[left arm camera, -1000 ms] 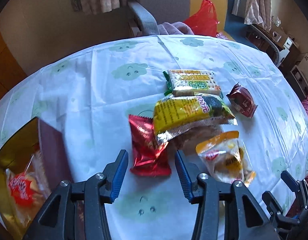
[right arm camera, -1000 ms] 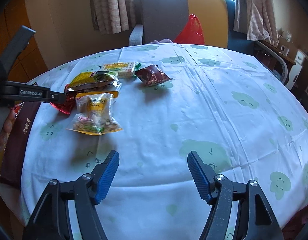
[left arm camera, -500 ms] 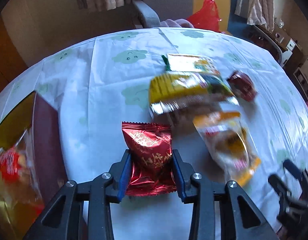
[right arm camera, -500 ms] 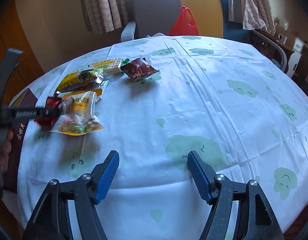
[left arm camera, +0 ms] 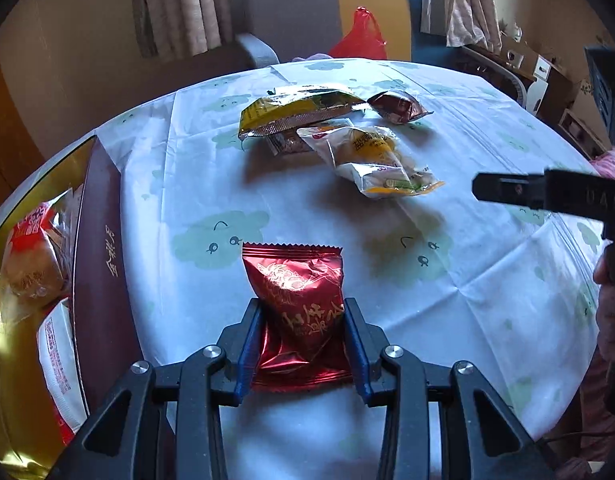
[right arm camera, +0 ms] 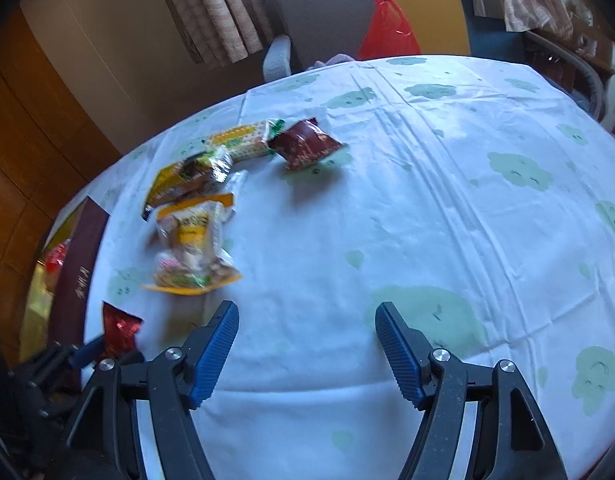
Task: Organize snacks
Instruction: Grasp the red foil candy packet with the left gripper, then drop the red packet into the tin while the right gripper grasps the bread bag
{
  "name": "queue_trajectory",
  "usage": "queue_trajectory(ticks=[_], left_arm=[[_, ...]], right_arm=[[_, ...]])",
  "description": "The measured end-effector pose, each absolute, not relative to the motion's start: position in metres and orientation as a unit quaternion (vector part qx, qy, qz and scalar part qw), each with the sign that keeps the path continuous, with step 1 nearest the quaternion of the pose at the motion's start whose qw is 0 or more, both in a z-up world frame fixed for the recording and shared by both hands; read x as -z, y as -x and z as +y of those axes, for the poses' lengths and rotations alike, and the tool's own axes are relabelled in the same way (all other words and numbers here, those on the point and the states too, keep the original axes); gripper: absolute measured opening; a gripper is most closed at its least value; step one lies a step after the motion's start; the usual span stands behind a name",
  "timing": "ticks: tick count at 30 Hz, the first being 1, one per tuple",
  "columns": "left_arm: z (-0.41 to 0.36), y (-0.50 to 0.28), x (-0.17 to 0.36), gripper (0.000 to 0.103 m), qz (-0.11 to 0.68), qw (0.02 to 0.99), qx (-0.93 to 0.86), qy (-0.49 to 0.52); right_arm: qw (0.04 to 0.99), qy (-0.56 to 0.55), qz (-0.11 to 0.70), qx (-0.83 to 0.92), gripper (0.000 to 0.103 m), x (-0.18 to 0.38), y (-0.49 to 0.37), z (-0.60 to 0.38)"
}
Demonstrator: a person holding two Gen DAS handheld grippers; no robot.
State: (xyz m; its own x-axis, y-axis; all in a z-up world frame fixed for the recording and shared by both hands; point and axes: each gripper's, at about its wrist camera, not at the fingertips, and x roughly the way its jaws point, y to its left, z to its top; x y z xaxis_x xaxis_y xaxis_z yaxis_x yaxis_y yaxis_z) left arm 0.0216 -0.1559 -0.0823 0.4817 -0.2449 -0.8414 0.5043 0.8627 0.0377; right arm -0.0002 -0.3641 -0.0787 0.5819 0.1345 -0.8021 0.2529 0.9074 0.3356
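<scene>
Two tongs: your left gripper (left arm camera: 303, 344) is clamped on the red foil packet (left arm camera: 297, 300), lifted beside the open gift box (left arm camera: 103, 264). Your right gripper (right arm camera: 307, 344) hangs released over the bare tablecloth (right arm camera: 427, 200), near the remaining snacks (right arm camera: 191, 240).

Your left tool (left arm camera: 303, 340) is angled downward, its blue pads (left arm camera: 249, 344) pressed against both sides of a red packet (left arm camera: 299, 304). Your right tool (right arm camera: 307, 344) is angled downward too, jaws apart and empty.

Grey-and-yellow armchair (left arm camera: 307, 12) behind table (right arm camera: 447, 184); beige curtains (left arm camera: 179, 4); wood panelling (right arm camera: 23, 92) left; sunlit.
</scene>
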Motion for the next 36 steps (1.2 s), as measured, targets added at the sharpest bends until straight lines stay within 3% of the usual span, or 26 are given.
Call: queue_trajectory(ticks=[3, 6, 9, 17, 18, 20, 21, 25, 36], left_arm=[[-0.156, -0.021, 0.082, 0.04, 0.453, 0.852, 0.221, -0.139], [-0.156, -0.016, 0.082, 0.04, 0.448, 0.855, 0.221, -0.138], [-0.157, -0.016, 0.083, 0.04, 0.446, 0.856, 0.222, -0.136], [-0.157, -0.013, 0.084, 0.04, 0.44, 0.86, 0.22, -0.135], [-0.157, -0.013, 0.084, 0.04, 0.44, 0.86, 0.22, -0.135], [-0.157, -0.014, 0.084, 0.04, 0.44, 0.861, 0.219, -0.134], [-0.157, -0.013, 0.084, 0.04, 0.44, 0.861, 0.219, -0.134], [-0.157, -0.013, 0.084, 0.04, 0.439, 0.862, 0.217, -0.131], [-0.159, -0.015, 0.077, 0.039, 0.448, 0.856, 0.226, -0.126]], right_arm=[[0.866, -0.213, 0.453, 0.005, 0.073, 0.069, -0.014, -0.353], [0.867, -0.206, 0.453, -0.023, 0.088, 0.061, -0.032, -0.339], [0.868, -0.19, 0.456, -0.05, 0.096, 0.057, -0.051, -0.324], [0.857, -0.159, 0.486, -0.061, 0.097, 0.068, -0.096, -0.306], [0.855, -0.15, 0.492, -0.065, 0.095, 0.07, -0.098, -0.302], [0.853, -0.106, 0.507, -0.063, 0.054, 0.076, -0.098, -0.293], [0.852, -0.091, 0.512, -0.063, 0.052, 0.078, -0.095, -0.291], [0.858, -0.064, 0.506, -0.06, 0.045, 0.072, -0.067, -0.292], [0.861, -0.11, 0.496, -0.03, 0.046, 0.084, -0.014, -0.315]])
